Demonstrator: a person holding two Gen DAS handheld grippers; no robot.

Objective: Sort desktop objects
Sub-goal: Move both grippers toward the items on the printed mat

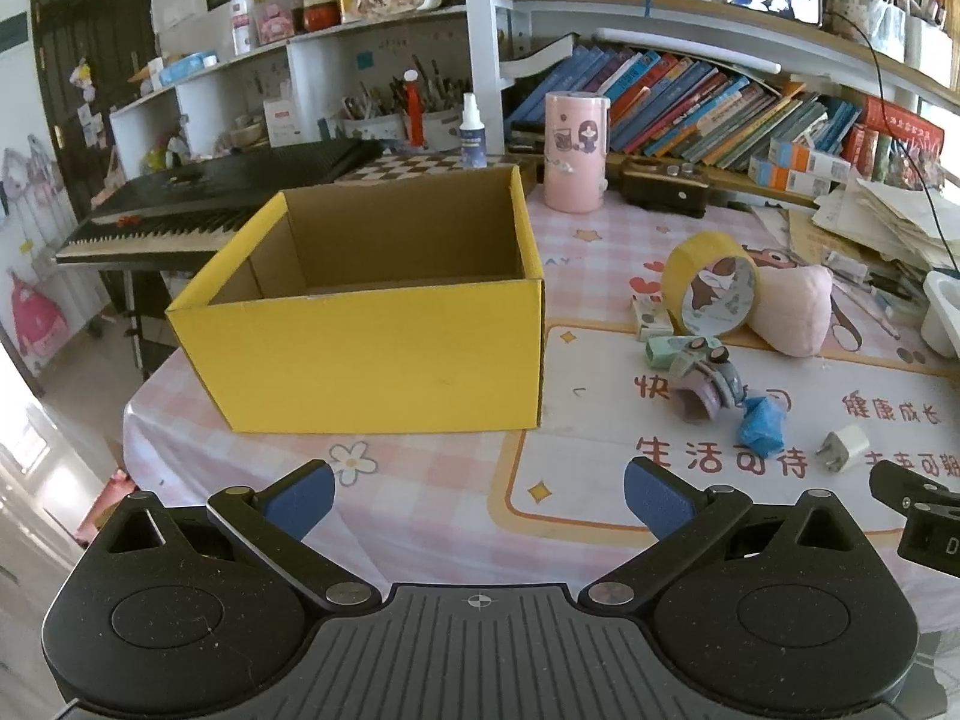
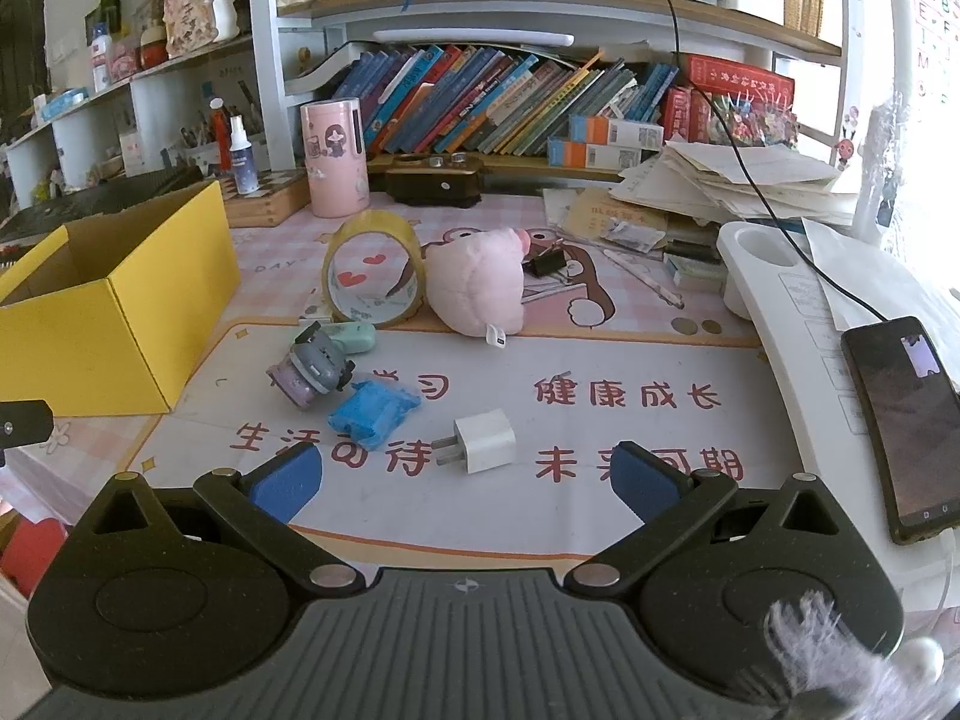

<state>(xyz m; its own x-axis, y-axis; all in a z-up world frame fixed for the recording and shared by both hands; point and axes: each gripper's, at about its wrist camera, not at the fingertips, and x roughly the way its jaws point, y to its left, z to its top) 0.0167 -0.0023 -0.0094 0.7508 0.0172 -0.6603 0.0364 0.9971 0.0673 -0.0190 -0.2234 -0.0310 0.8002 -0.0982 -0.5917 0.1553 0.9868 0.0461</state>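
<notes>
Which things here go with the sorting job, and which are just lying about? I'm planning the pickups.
For the job:
yellow box
tape roll
pink plush toy
white charger plug
blue crumpled wrapper
small grey toy

Probably just lying about:
books
paper stack
phone
keyboard
pink canister

Box (image 1: 372,354) left on table (image 1: 432,480), tape roll (image 1: 711,285) right, charger (image 2: 483,441) nearest
</notes>
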